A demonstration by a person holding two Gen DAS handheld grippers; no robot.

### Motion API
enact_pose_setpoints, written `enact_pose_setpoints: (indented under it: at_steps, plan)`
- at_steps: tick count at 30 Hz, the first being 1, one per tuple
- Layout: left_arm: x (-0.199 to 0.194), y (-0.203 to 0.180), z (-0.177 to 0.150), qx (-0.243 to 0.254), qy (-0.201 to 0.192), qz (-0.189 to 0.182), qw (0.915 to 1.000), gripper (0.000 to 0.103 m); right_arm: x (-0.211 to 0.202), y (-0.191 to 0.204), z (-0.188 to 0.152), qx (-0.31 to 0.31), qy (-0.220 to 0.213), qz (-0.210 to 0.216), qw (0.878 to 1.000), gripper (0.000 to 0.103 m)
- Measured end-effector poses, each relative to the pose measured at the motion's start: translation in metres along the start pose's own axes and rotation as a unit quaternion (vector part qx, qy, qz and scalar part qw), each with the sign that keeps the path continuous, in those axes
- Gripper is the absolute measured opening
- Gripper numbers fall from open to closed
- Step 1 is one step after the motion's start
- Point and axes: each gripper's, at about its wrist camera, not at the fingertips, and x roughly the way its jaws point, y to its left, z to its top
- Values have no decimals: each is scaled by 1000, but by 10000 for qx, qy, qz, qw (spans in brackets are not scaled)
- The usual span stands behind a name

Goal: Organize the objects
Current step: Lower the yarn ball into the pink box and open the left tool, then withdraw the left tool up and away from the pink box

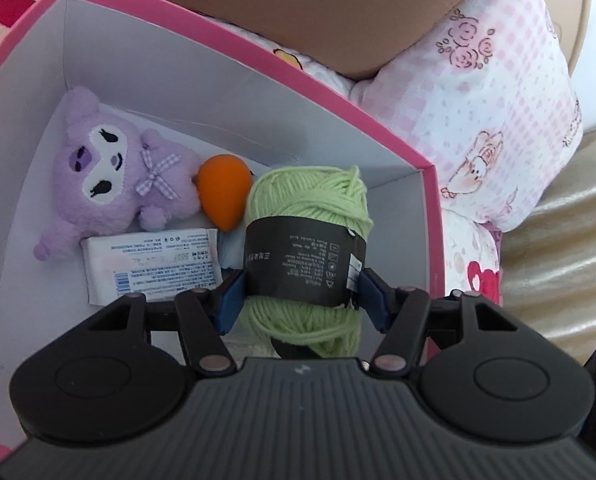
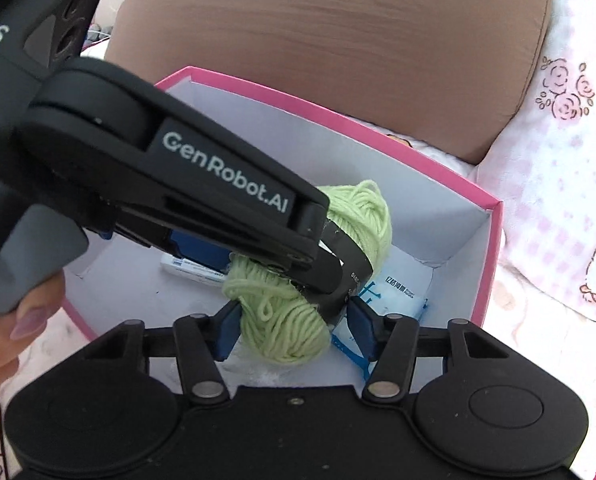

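While the pink cardboard box with a pale grey inside sits open on a bed of pink-and-white printed fabric, both handheld grippers reach down into it. Along the left of the box floor, in the left wrist view, lies a purple plush toy with a gingham bow. Touching its lower edge is a flat white printed packet, and just right of the plush rests a small orange egg-shaped sponge.

Right of these is the skein of light green yarn with a dark paper band. The left gripper is closed partway around that band, its blue pads pressing either side, so it has hold of the skein. From the right wrist view, the right gripper stands partway open around the skein's nearer end; its left pad touches the yarn, but whether the right pad does cannot be told. A pale blue packet lies under the yarn near the right wall, and a brown cushion sits beyond the box.

The step in hand looks like setting the yarn into the box among things already stowed. The skein seems low, at or near the floor. The next move probably calls for both grippers to open wider and lift straight out without snagging loose strands.
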Motion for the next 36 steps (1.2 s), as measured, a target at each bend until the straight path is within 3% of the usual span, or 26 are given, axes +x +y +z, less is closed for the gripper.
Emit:
enact_pose_setpoints:
  at_steps: [6, 10, 15, 21, 23, 28, 29, 33, 36]
  plan:
    - [-4, -4, -3, 7, -44, 205, 9998, 54, 6, -4, 0, 169, -40, 8, 9998, 61]
    - [-4, -3, -7, 53, -74, 327, 9994, 52, 8, 1, -5, -93, -38, 18, 9999, 66]
    - [1, -6, -9, 123, -136, 461, 9988, 51, -10, -6, -14, 55, -368, 292, 9989, 64]
    - [6, -11, -12, 192, -156, 561, 9981, 53, -24, -10, -24, 149, -566, 312, 9978, 64]
    - [-3, -12, -13, 128, -152, 635, 9978, 53, -31, -15, -27, 350, -629, 495, 9962, 64]
    - [-30, -30, -24, 613, -329, 1248, 9897, 50, -55, -19, -41, 791, -842, 789, 9902, 65]
    - [-36, -33, -27, 675, -375, 1267, 9889, 50, -56, -31, -39, 800, -907, 802, 9894, 65]
    - [-56, -41, -38, 832, -403, 1265, 9876, 52, -72, -19, -36, 862, -1093, 906, 9861, 65]
    - [-71, -49, -47, 950, -423, 1282, 9863, 53, -94, -29, -51, 939, -1201, 923, 9840, 65]
